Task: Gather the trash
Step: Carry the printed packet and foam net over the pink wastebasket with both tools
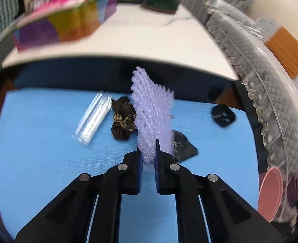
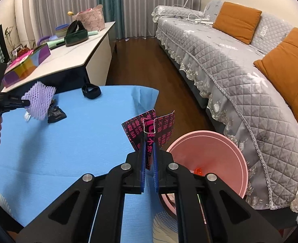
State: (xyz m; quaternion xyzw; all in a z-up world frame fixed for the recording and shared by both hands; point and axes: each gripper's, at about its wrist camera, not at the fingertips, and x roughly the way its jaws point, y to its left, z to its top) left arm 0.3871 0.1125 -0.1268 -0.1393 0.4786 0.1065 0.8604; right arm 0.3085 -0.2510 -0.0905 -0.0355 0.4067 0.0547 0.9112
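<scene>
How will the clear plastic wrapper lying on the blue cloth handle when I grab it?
The clear plastic wrapper looks thin and flat, so probably very light and floppy. Its glossy film may slip on the blue cloth or between the pads.

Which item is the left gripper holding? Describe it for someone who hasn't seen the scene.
On the blue table cover, the left gripper is shut on a lilac foam net sleeve. Unlike the clear wrapper and dark items beside it, it's pale purple, meshed, standing upright.
</scene>
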